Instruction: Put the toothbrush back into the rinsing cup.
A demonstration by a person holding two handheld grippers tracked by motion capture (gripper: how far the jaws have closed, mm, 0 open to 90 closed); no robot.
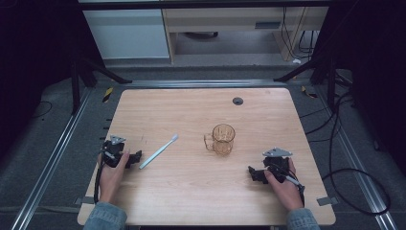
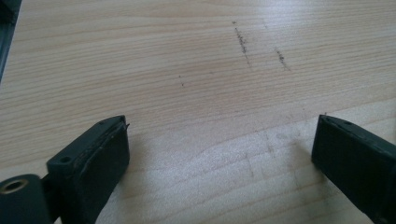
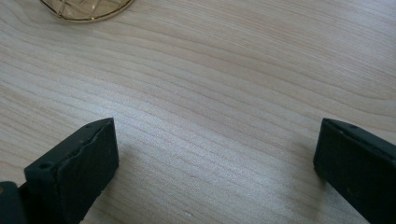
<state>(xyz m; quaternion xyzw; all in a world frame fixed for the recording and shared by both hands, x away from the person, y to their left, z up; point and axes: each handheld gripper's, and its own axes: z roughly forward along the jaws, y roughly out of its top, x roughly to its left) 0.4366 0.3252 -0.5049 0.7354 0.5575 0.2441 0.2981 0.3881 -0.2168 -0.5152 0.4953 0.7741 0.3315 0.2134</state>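
On the wooden table [image 1: 191,191] an amber glass mug [image 1: 222,139] stands upright near the middle; a careless sweep could topple it. The pale toothbrush [image 1: 159,151] lies just beside the left gripper [image 1: 136,156] — easily nudged. The right gripper [image 1: 253,173] and the left both rest spread wide, holding nothing.

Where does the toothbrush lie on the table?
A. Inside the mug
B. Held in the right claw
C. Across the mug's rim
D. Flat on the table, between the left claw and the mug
D: the toothbrush lies flat on the wood between the left claw and the mug.
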